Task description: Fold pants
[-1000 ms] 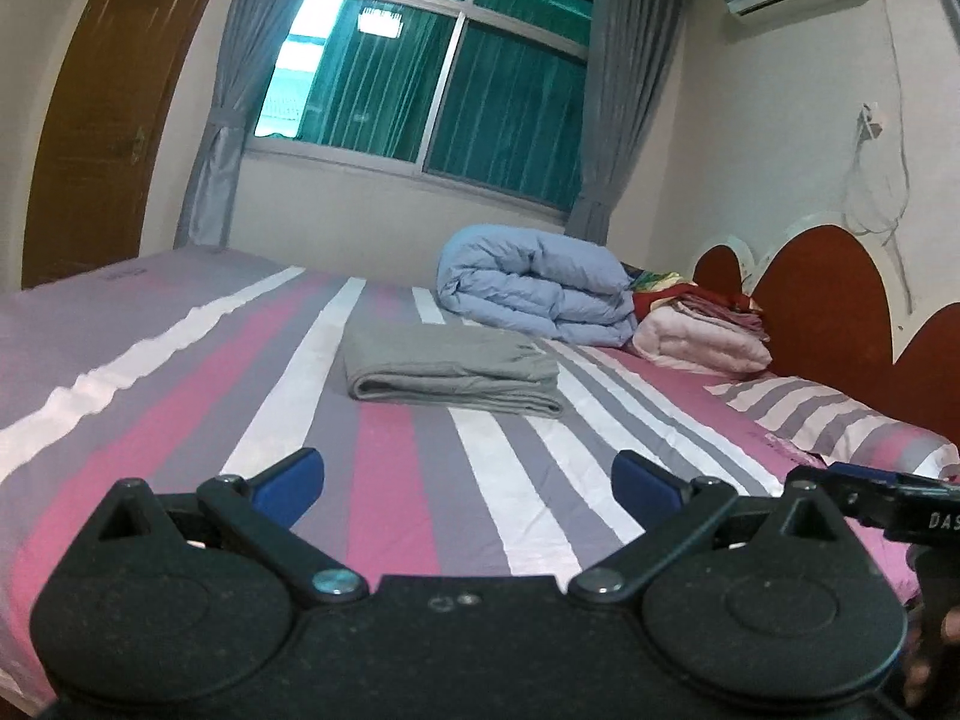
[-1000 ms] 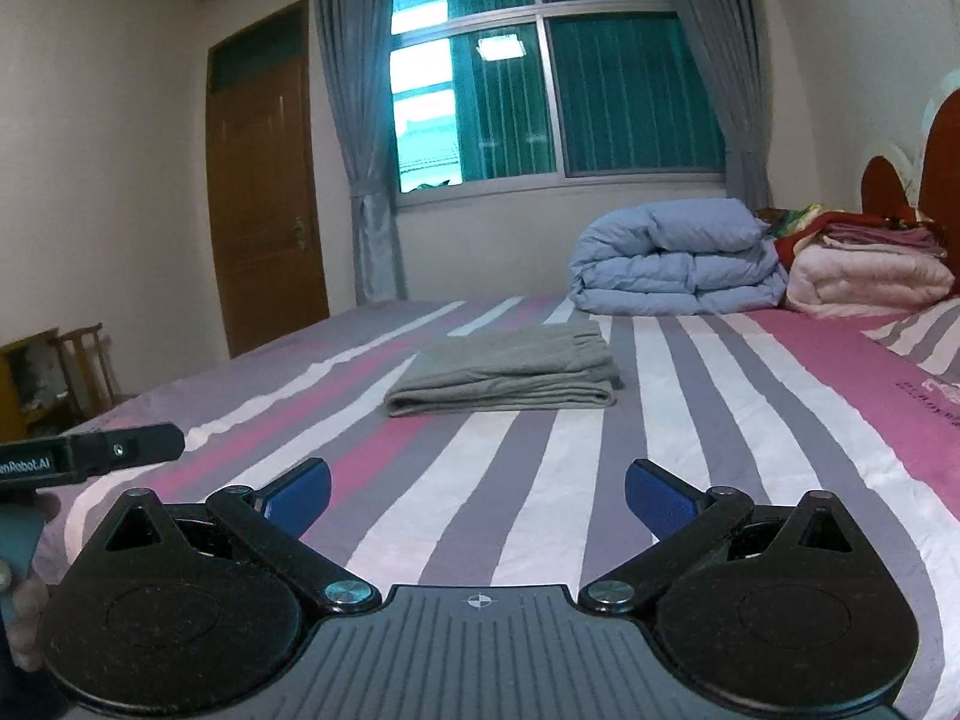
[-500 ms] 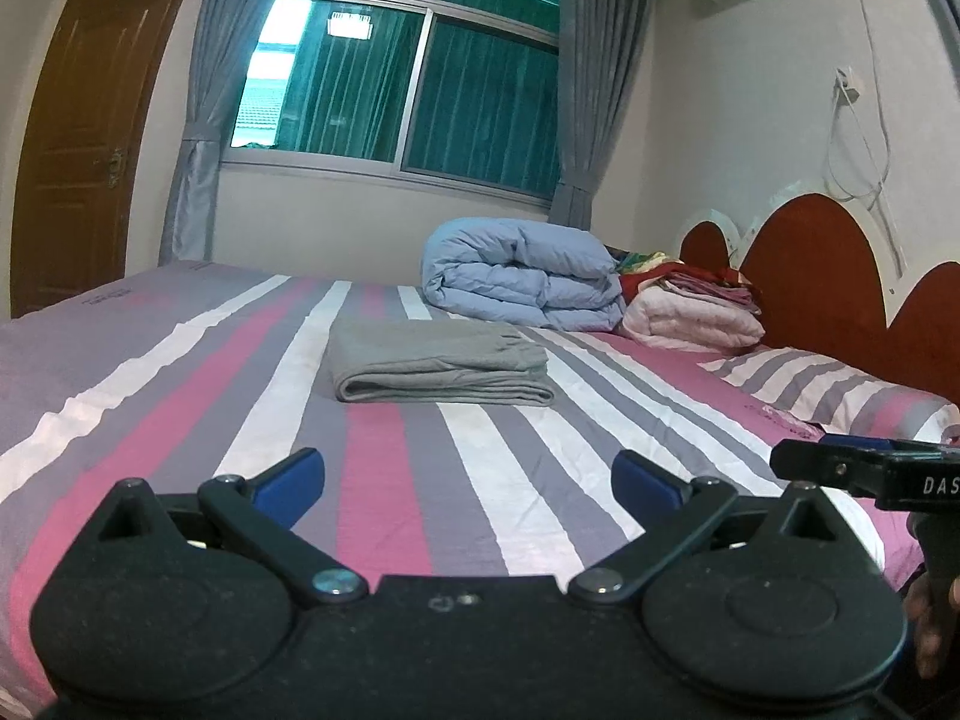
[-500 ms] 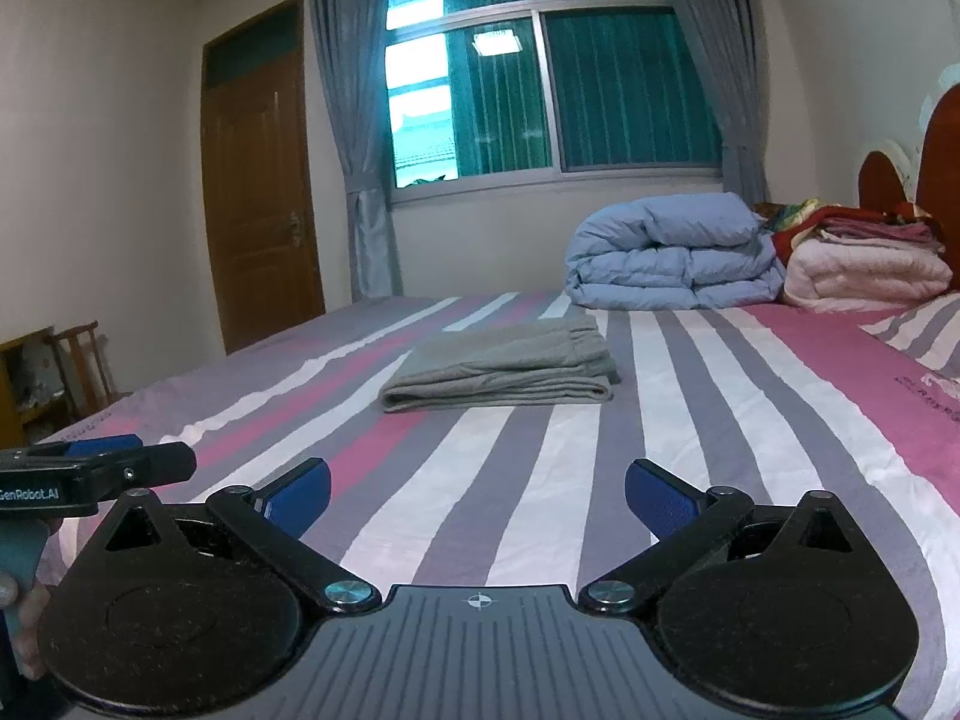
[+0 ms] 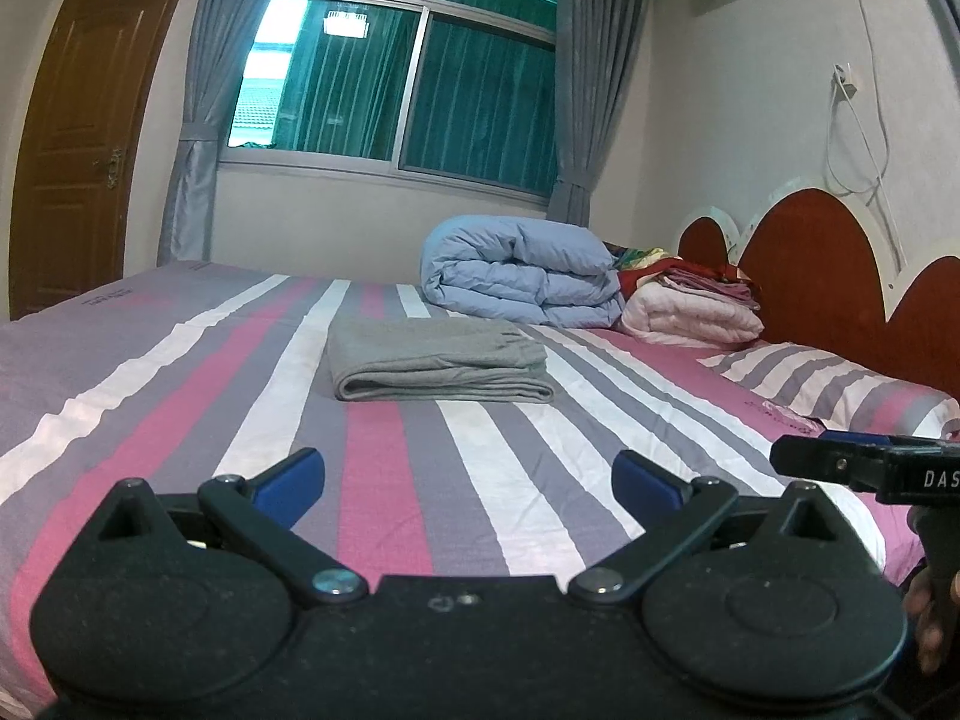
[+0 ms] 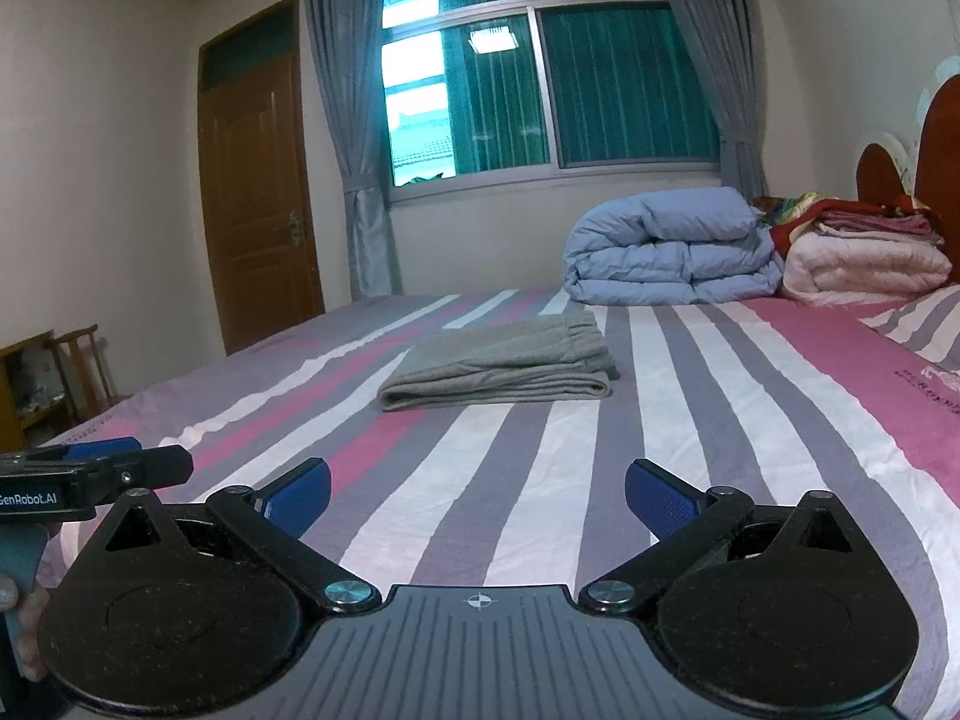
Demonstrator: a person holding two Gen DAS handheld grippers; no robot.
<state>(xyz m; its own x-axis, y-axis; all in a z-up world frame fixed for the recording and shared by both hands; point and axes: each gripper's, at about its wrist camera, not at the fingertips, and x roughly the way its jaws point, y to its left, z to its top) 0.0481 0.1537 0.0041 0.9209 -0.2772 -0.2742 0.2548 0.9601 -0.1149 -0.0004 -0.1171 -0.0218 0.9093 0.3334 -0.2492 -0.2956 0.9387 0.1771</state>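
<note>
Pants (image 5: pixel 438 360) lie folded on striped bed (image 5: pixel 180 372).

Grey pants (image 5: pixel 440 360) lie folded on the striped bed (image 5: pixel 180 396) (left gripper (image 5: pixel 468 483) spread wide, empty).

Left tool (image 5: pixel 468 474) and right tool (image 6: pixel 478 489) hover level, fingers spread wide.

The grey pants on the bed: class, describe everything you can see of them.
The grey pants are soft, knit-looking fabric, folded into a flat, layered rectangle with a rounded fold facing the cameras. They lie flat on the striped bedsheet, near the bed's middle, apart from the blue quilt behind. Neither gripper touches them.
</note>
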